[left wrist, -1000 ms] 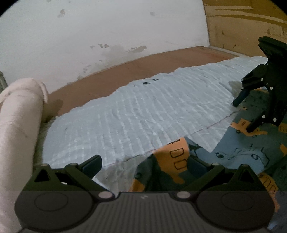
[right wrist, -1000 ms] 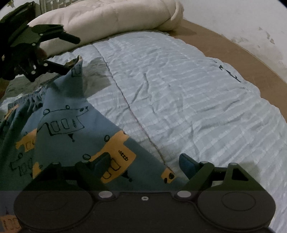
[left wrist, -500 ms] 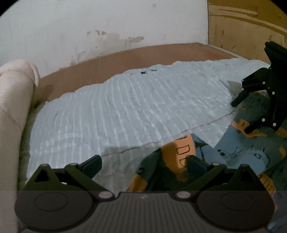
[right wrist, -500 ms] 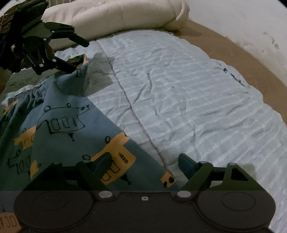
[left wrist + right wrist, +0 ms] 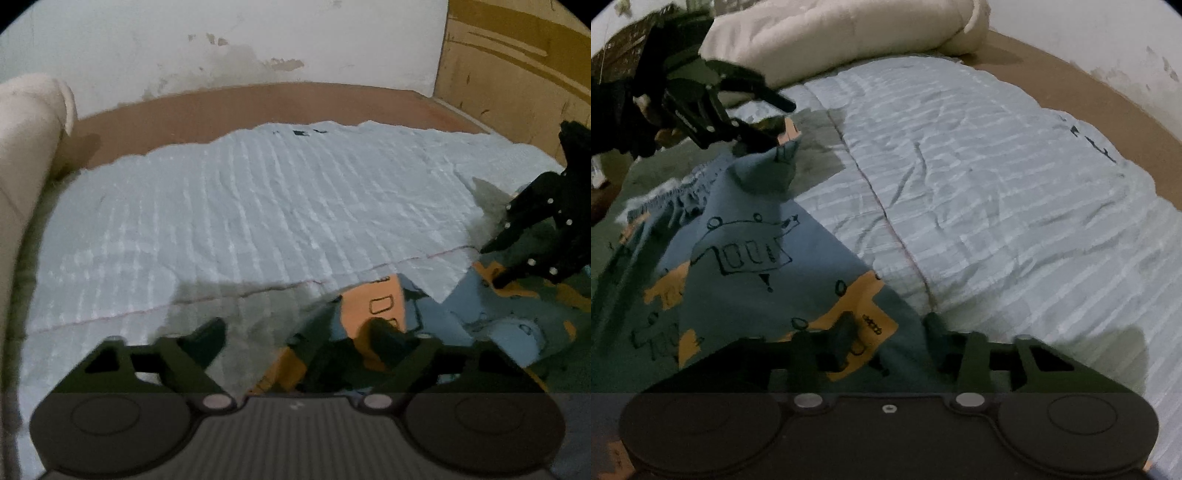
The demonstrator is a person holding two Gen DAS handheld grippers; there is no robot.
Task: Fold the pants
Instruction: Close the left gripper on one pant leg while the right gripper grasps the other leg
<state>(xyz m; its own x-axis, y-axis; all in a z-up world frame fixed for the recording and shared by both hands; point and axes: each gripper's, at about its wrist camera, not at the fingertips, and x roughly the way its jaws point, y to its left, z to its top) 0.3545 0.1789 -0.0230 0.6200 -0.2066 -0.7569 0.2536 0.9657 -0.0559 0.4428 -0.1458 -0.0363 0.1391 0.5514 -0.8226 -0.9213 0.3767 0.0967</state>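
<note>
The pants [image 5: 750,266] are blue-grey with orange and dark cartoon prints and lie on the pale blue striped bed cover [image 5: 979,177]. In the left wrist view they [image 5: 480,314] lie at lower right. My left gripper [image 5: 295,332] is open, its right finger over a raised orange corner of the pants. From the right wrist view, the left gripper [image 5: 775,122] is open at that corner. My right gripper [image 5: 890,328] is partly closed around the pants' near edge. It also shows in the left wrist view [image 5: 495,266].
A cream rolled duvet [image 5: 831,33] lies at the head of the bed, also at the left in the left wrist view [image 5: 26,140]. Brown bed base [image 5: 258,107], white wall and a cardboard sheet [image 5: 517,62] lie beyond.
My right gripper's fingers have closed in around the pants' edge. My left gripper has moved forward over the raised corner, its view swinging right.
</note>
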